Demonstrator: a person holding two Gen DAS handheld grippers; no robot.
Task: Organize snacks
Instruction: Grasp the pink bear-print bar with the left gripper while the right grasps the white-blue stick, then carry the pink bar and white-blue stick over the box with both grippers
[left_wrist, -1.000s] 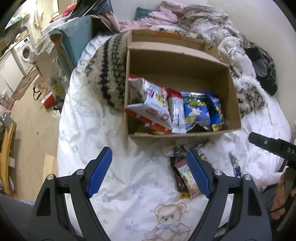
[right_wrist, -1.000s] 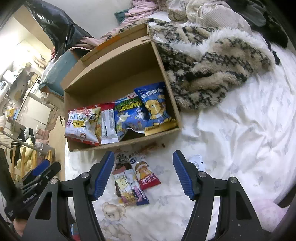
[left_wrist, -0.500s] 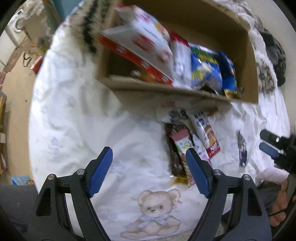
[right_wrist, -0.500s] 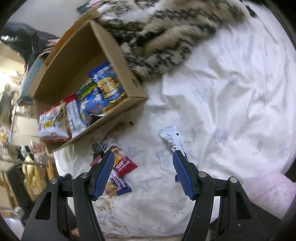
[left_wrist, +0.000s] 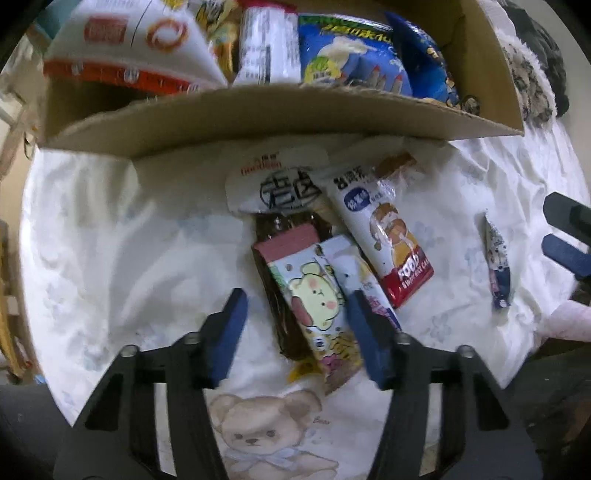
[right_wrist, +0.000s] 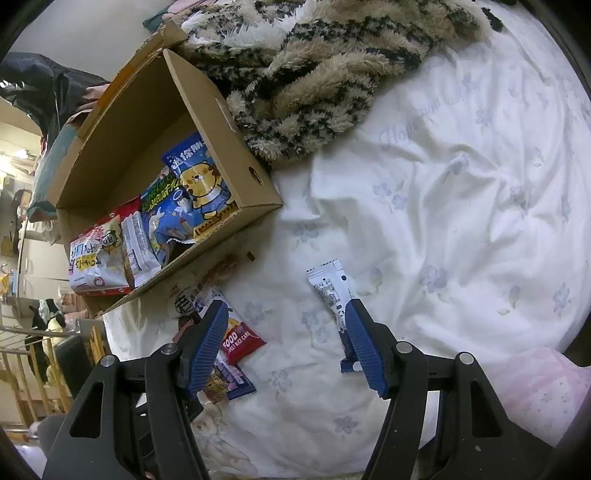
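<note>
Since a second ago you have dropped both tongs from a high view of the box down close to the bed, so the loose snacks now fill the left view. Your left tongs (left_wrist: 295, 332) hang wide open and empty over the pile (left_wrist: 325, 258) in front of the box (left_wrist: 280, 118), the pads straddling the bear-print packet (left_wrist: 317, 306); your right tongs (right_wrist: 282, 341) are just as open and empty, the right pad over the lower end of the lone white-and-blue sachet (right_wrist: 334, 295). That reads as the approach to two picks, so nothing more has gone into the box yet. The box already holds a row of bags (right_wrist: 155, 221) standing against its near wall, with bare floor behind them. The bed (right_wrist: 461, 206) is a soft, creased white sheet with pale flowers and a teddy print (left_wrist: 266, 435), so packets may sink as you close. A fluffy striped blanket (right_wrist: 317, 77) lies against the box's right side. Further off, the room is cluttered: dark clothing (right_wrist: 48, 92) beyond the box, and a rack (right_wrist: 26, 354) at the left. In the pile, the rice-cake packet (left_wrist: 388, 240) overlaps its neighbours, so you may lift two.
</note>
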